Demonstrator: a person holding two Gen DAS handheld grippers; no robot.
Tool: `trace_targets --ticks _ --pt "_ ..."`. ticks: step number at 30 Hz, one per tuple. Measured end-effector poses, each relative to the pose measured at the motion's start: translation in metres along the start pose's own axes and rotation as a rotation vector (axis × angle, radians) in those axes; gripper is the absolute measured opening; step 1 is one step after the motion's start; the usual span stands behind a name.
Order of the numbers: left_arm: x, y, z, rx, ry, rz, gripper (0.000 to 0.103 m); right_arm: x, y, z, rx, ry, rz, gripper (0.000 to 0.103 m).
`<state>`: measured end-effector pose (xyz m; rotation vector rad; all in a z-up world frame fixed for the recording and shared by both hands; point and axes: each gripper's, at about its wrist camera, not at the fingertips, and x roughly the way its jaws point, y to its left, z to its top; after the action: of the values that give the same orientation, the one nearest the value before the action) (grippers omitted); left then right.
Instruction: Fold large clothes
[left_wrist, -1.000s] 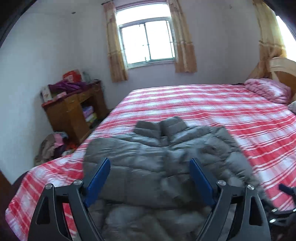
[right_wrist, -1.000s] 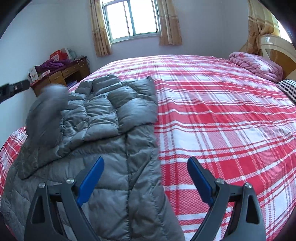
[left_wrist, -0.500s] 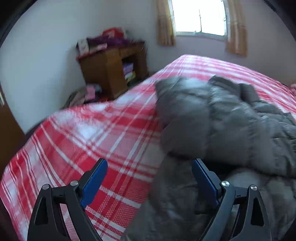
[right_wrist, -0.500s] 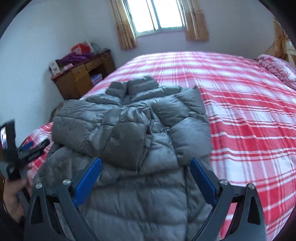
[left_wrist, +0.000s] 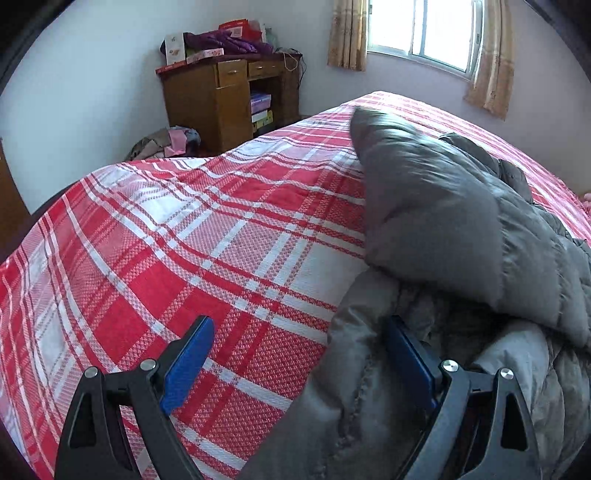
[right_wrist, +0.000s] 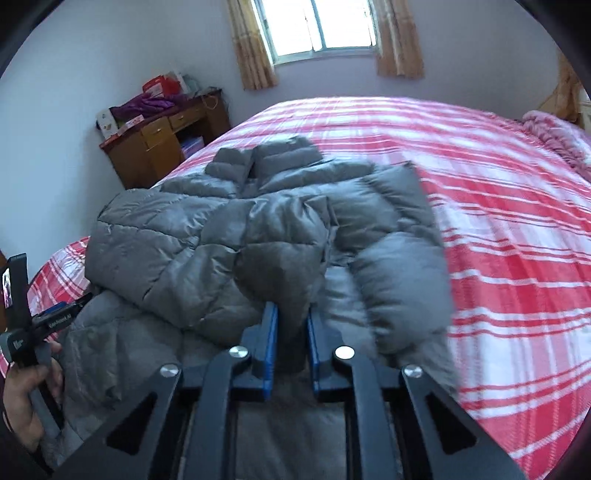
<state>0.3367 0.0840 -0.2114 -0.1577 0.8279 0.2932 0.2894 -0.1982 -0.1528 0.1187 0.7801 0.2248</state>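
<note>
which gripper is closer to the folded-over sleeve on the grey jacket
Right. The right gripper is shut on the cuff of the folded-over sleeve. The left gripper hangs open at the grey jacket's side edge, gripping nothing.

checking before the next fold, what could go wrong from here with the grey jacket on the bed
The right gripper is shut on only a thin pinch of the puffy grey jacket, so the slick fabric might slip out mid-fold. The left gripper is open, with one finger under the jacket's edge, and may snag or drag it. The jacket lies near the bed edge and could slide off.
</note>
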Motion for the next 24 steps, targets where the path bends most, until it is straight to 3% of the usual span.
trace_targets --ticks 7,12,14,15,16,19,22,24 --pt "0.000 0.002 -0.001 0.020 0.028 -0.013 0.092 -0.003 -0.021 -0.014 -0.004 0.030 -0.072 0.016" --pt "-0.016 0.009 0.009 0.064 0.065 -0.016 0.092 -0.007 -0.020 -0.016 -0.015 0.047 -0.054 0.020" --pt "-0.033 0.010 0.019 0.074 0.043 -0.032 0.092 -0.013 -0.025 -0.016 -0.019 0.063 -0.075 0.041" --pt "-0.044 0.009 0.025 0.075 0.022 -0.046 0.092 -0.018 -0.029 -0.015 -0.014 0.060 -0.094 0.067" --pt "-0.059 0.006 0.035 0.075 -0.011 -0.070 0.092 -0.023 -0.032 -0.013 -0.003 0.047 -0.105 0.080" --pt "-0.083 -0.013 0.059 0.065 -0.070 -0.150 0.092 -0.048 -0.041 0.000 0.032 -0.023 -0.168 0.080" --pt "-0.087 -0.052 0.080 0.072 -0.095 -0.265 0.093 -0.059 -0.032 0.019 0.054 -0.060 -0.115 0.077" --pt "-0.077 -0.073 0.088 0.076 -0.103 -0.284 0.093 -0.054 -0.018 0.033 0.051 -0.062 -0.071 0.076"
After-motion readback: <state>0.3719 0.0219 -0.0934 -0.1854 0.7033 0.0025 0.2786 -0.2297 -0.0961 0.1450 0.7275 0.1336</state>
